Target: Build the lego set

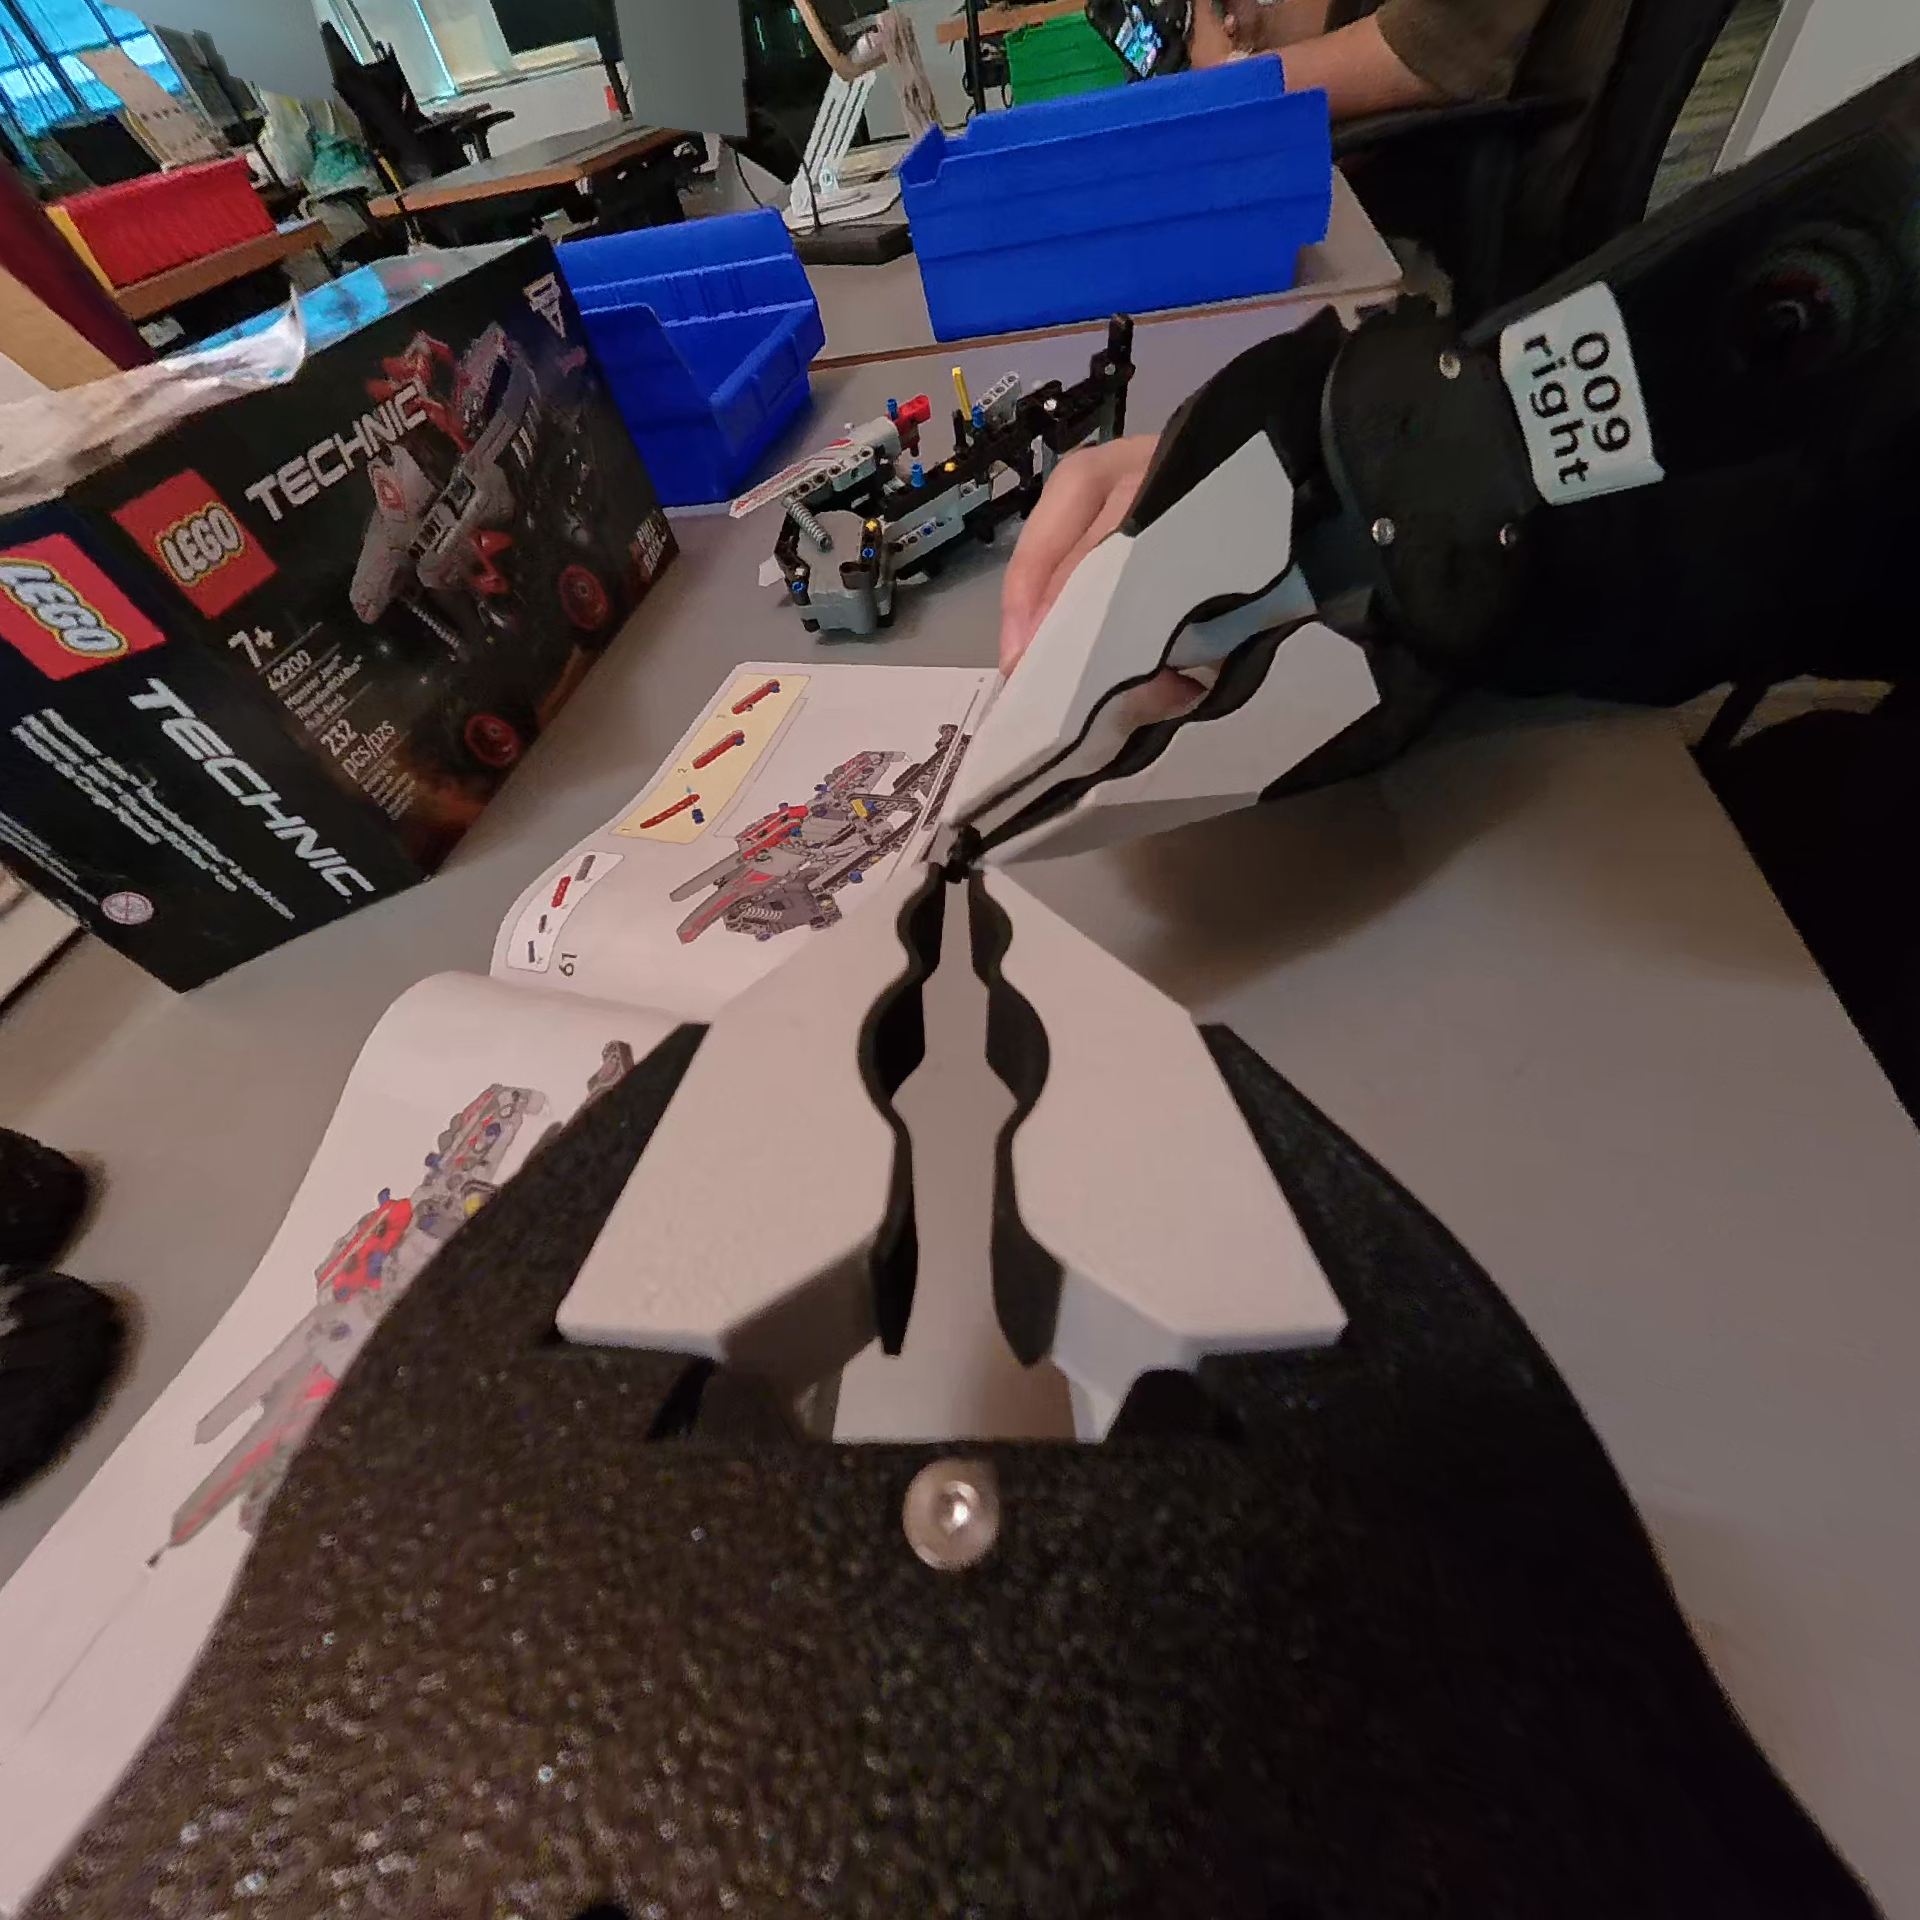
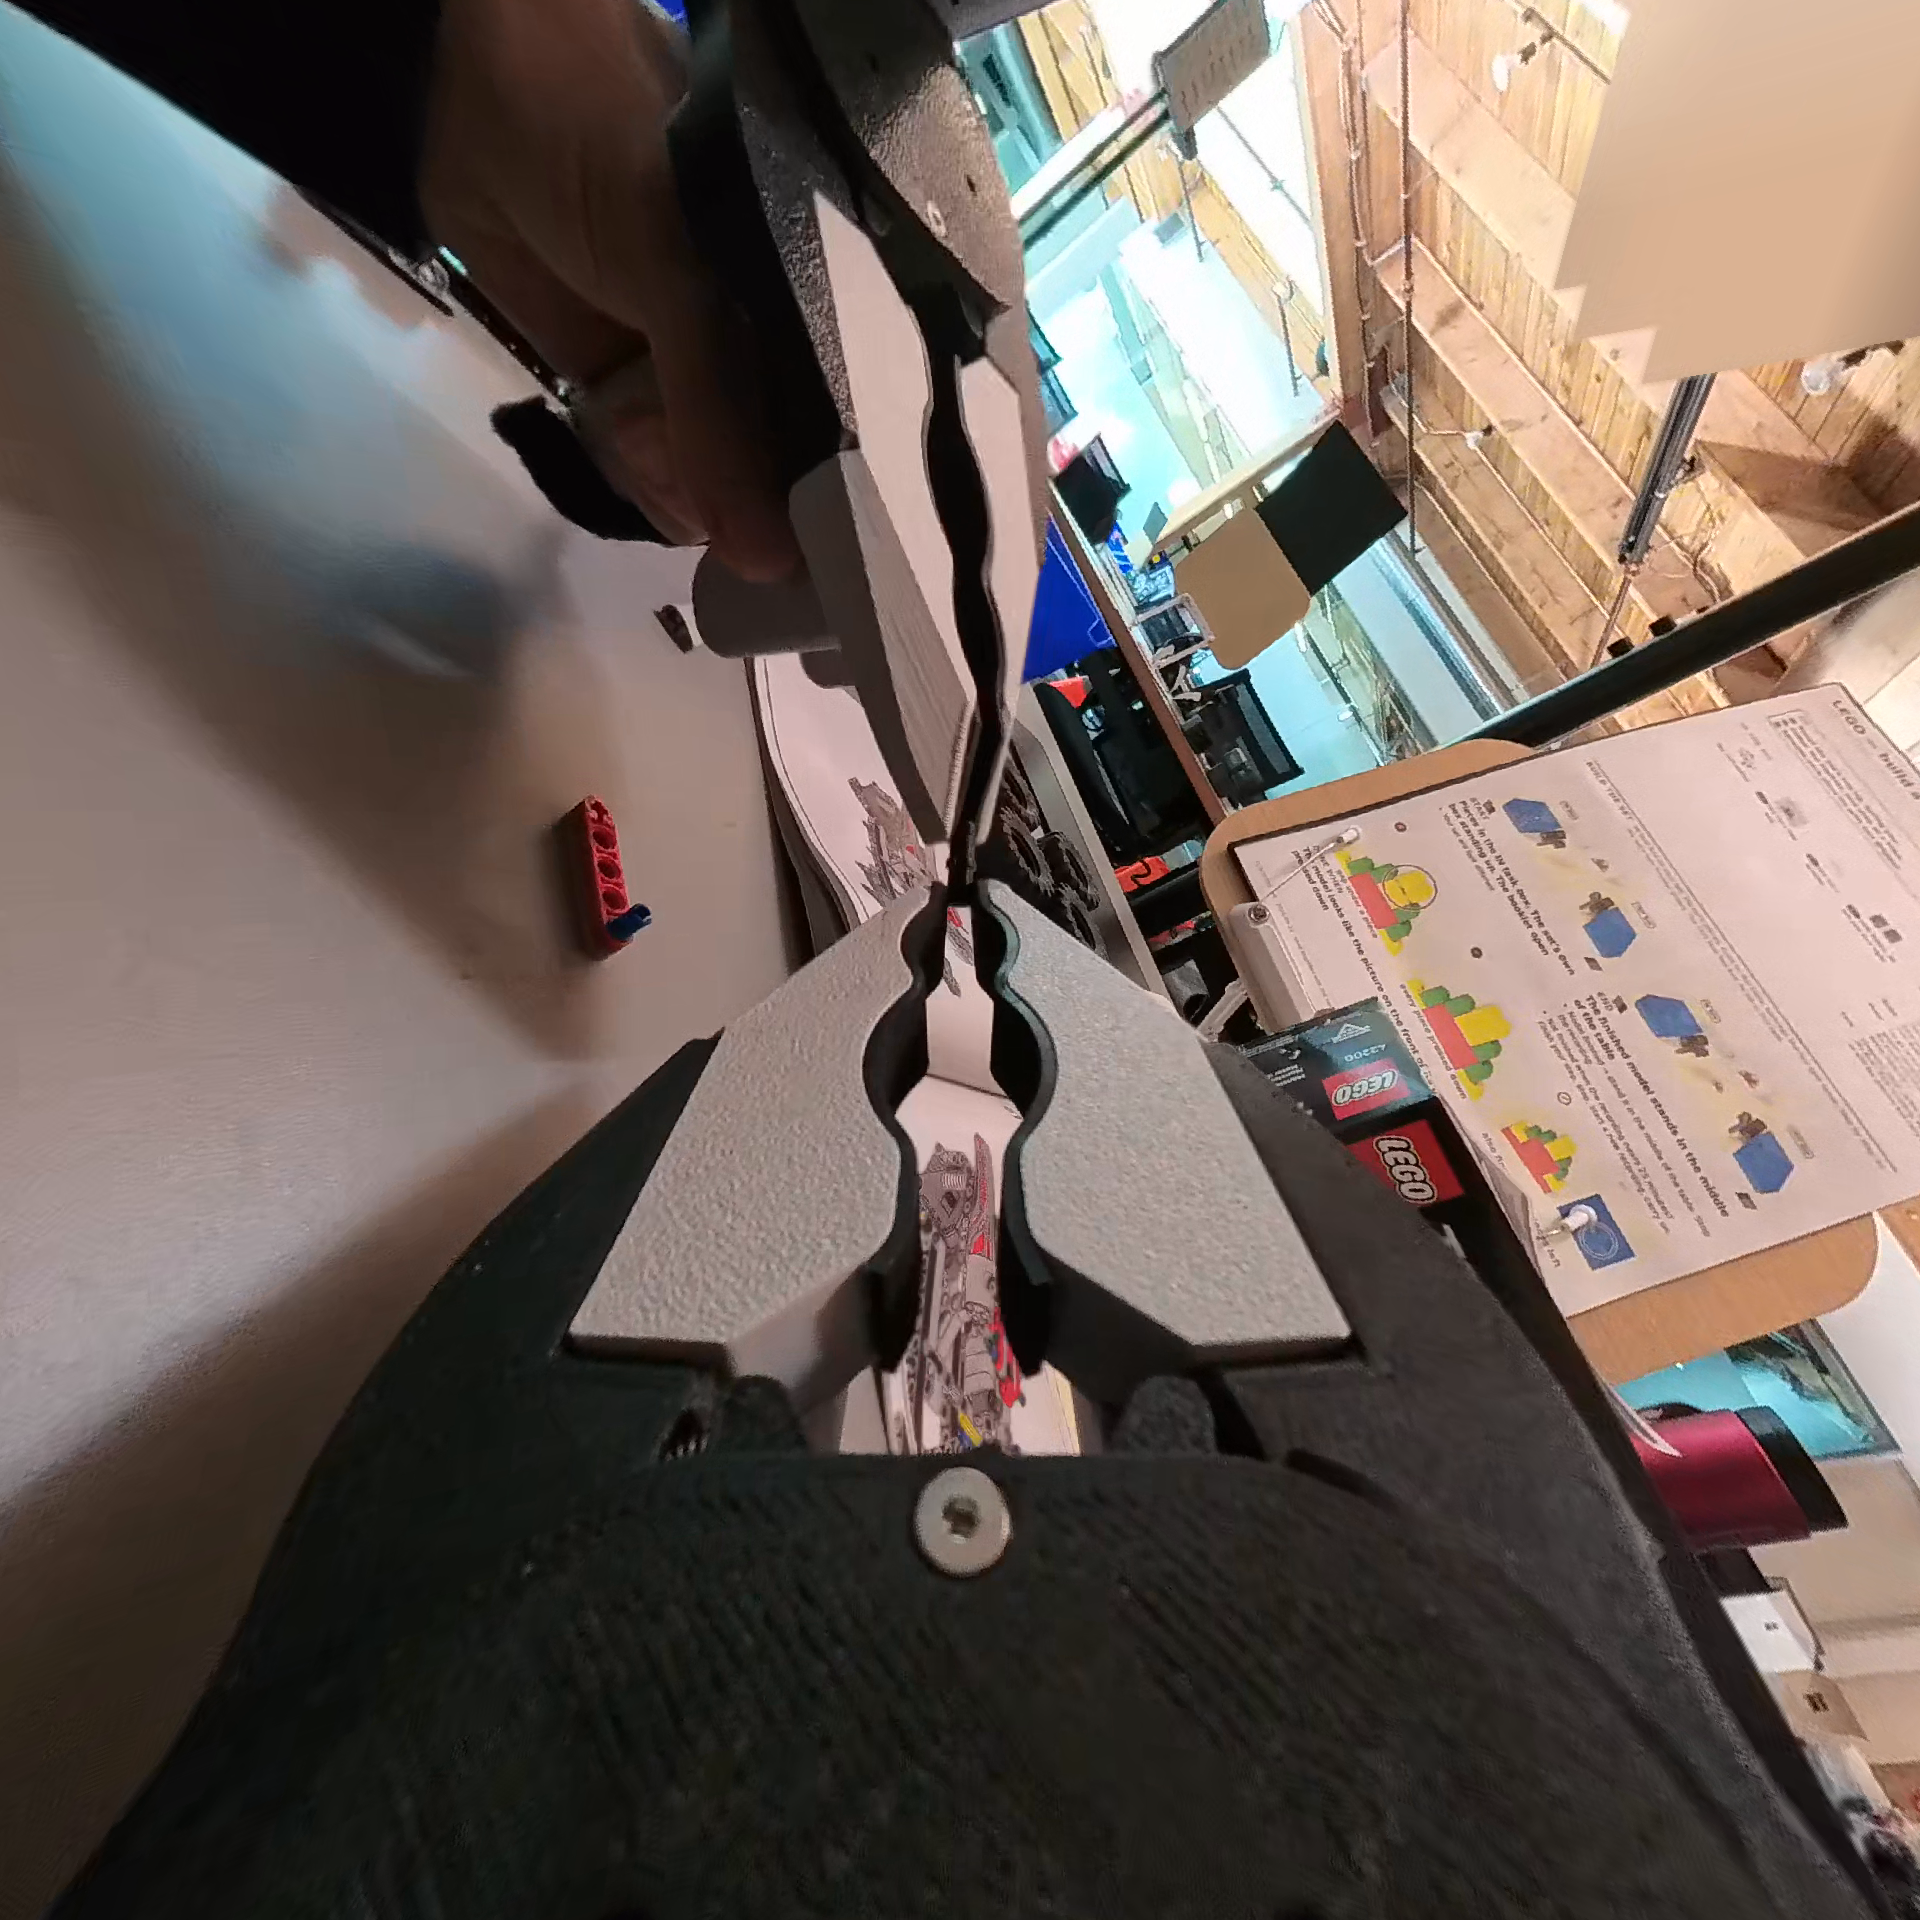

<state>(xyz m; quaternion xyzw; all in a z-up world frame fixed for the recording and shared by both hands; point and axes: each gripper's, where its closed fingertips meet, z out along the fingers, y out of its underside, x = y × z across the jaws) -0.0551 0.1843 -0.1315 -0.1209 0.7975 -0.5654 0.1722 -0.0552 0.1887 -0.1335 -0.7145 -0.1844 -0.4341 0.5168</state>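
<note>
My left gripper (image 1: 954,878) and my right gripper (image 1: 961,831) meet tip to tip above the open instruction booklet (image 1: 727,810). Both are shut, and a small black piece (image 1: 956,854) is pinched where their tips touch. I cannot tell which gripper bears it more. In the right wrist view my right gripper (image 2: 961,906) points up at the left gripper (image 2: 964,847). The part-built grey and black model (image 1: 914,499) stands beyond the booklet. A red beam with a blue pin (image 2: 601,878) lies on the grey table (image 2: 260,935), apart from both grippers.
The set's black box (image 1: 312,582) stands to the left of the booklet. Two blue bins (image 1: 707,332) (image 1: 1112,197) sit behind the model. A clipboard with a printed sheet (image 2: 1621,987) stands by the table. A person's hand (image 1: 1070,530) holds the right gripper.
</note>
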